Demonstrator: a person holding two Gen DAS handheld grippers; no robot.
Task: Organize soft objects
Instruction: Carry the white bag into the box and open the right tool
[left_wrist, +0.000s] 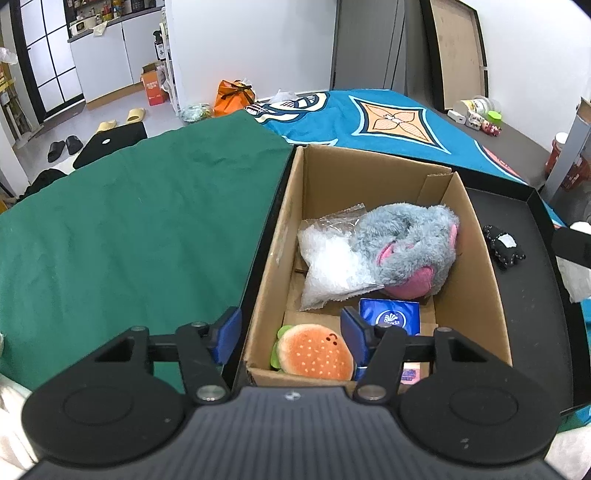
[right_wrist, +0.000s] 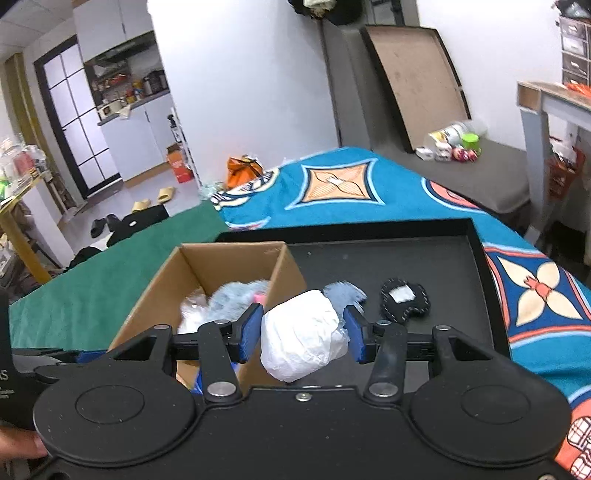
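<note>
White crumpled wad (right_wrist: 303, 341), soft, plastic- or paper-wrapped: pinched between the blue pads (right_wrist: 249, 332) of the right gripper (right_wrist: 301, 338), carried in the air above the black tray (right_wrist: 424, 258) just beside the right wall of the cardboard box (right_wrist: 162, 291); a bluish scrap shows behind it, and whether that belongs to the wad cannot be told. Hazard: the hold is on a yielding bundle, so the wrapping may slide or deform out of the pads, and the wad would fall onto the tray rather than into the box. Cardboard box: open-topped, already holding a grey-and-pink plush toy (left_wrist: 410, 247), a clear bag of white filling (left_wrist: 332, 266), a blue tissue packet (left_wrist: 389, 315) and a burger plush (left_wrist: 314, 350). Hazard: free floor is scant, so a wad released near the wall may perch on the plush and roll back over the rim. Left gripper (left_wrist: 290, 334): jaws spread and pinching nothing, straddling the box's near left wall, one pad outside over the green cloth (left_wrist: 129, 221), one inside beside the burger plush. Hazard: a nudge here could shift the box while the right gripper aims for it. Black spotted soft piece (right_wrist: 404, 301): lying on the tray, well apart from the box, not yet stowed and easily overlooked.
</note>
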